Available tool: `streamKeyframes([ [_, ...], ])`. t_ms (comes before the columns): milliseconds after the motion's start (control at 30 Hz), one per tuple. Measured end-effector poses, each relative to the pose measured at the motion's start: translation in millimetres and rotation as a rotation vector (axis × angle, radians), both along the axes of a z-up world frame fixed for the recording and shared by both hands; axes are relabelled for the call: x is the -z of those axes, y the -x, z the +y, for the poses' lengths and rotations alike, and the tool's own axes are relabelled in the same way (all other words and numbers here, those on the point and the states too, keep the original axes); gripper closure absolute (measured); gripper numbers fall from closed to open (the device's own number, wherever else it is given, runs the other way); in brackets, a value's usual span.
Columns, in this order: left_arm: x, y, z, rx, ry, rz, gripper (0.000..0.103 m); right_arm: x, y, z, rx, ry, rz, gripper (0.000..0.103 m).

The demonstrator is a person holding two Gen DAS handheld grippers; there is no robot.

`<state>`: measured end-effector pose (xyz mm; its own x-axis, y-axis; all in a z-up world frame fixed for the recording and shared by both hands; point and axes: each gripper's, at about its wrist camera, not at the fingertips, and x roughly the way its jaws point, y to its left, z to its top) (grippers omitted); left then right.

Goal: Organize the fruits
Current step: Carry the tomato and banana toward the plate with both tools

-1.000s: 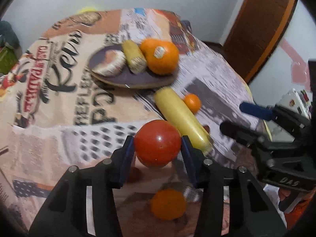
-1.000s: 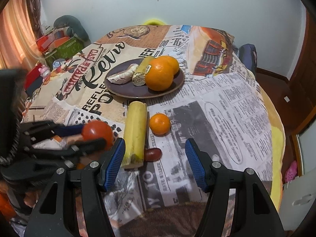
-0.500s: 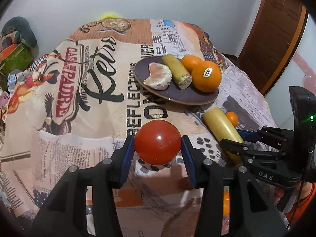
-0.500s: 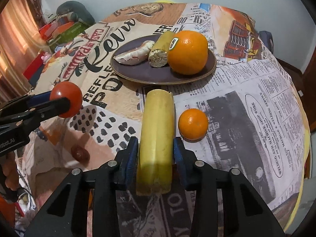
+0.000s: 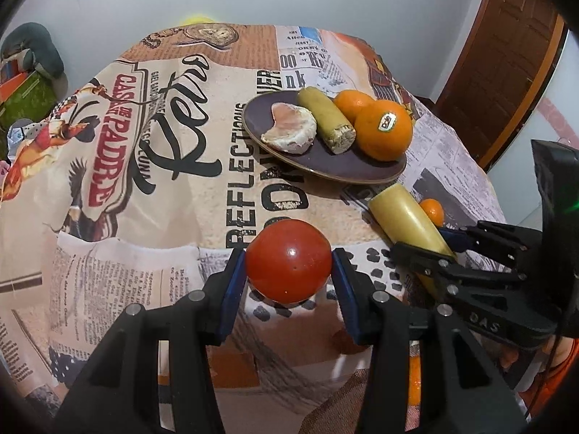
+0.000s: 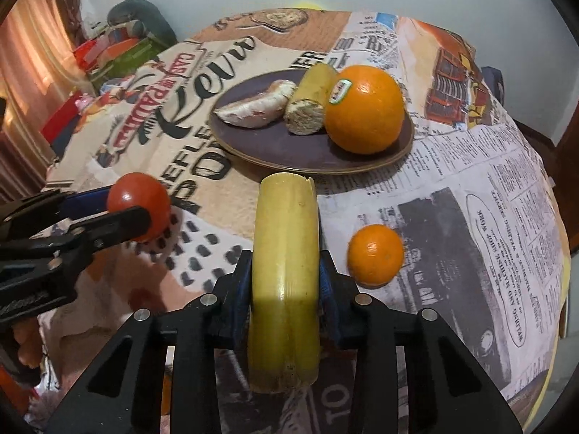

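My left gripper (image 5: pixel 288 275) is shut on a red tomato (image 5: pixel 288 261) and holds it above the table, short of the dark plate (image 5: pixel 336 168). It also shows in the right wrist view (image 6: pixel 139 206). My right gripper (image 6: pixel 286 282) is shut on a long yellow banana piece (image 6: pixel 286 253) that points at the plate (image 6: pixel 289 148). The plate holds a large stickered orange (image 6: pixel 363 108), a short banana piece (image 6: pixel 311 99) and a peeled citrus segment (image 6: pixel 257 108). A second orange (image 5: pixel 353 103) sits behind them.
A small mandarin (image 6: pixel 375 255) lies on the newspaper-print tablecloth (image 6: pixel 488 224) right of the banana piece. The round table drops away at the right edge. Cushions and boxes (image 6: pixel 119 47) stand beyond the table's far left. A wooden door (image 5: pixel 506 72) is at right.
The right gripper moved onto the long banana piece and shut on it. The left gripper swung round with the tomato, and the plate now lies ahead and to its right.
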<state>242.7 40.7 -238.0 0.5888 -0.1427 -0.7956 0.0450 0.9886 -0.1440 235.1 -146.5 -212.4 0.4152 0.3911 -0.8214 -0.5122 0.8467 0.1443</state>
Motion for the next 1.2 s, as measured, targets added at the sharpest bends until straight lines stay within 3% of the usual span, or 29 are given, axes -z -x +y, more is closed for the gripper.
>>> streamKeyframes([
  [700,-44,-21,2,-0.021,0.003,-0.111,0.056,-58,-31,-1,0.041,-0.076,-0.154,0.071],
  [1200,-38,-66,-5,-0.002,0.009,-0.109,0.056,-49,-71,20,0.003,-0.066,-0.169,0.071],
])
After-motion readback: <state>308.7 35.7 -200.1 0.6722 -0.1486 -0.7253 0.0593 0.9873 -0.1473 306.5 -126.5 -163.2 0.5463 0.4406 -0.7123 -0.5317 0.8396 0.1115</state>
